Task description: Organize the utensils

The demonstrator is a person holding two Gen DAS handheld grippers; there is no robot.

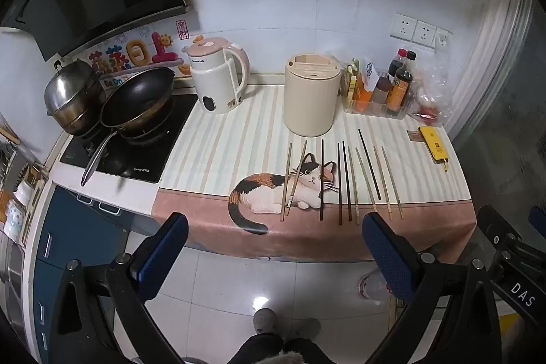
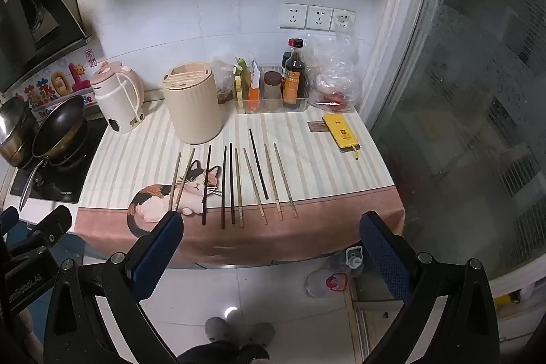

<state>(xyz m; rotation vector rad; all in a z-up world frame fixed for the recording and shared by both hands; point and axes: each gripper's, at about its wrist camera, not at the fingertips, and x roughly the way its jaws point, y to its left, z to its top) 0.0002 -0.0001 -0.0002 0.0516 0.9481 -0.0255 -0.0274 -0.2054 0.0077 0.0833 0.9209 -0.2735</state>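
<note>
The chopsticks all lie in a row on the table in front of the cream holder, none put away yet, and our left tongs and right tongs hang wide apart, holding nothing.

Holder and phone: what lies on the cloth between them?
In the right wrist view, only the far tip of one dark chopstick reaches between the holder and phone; otherwise bare striped cloth.
</note>
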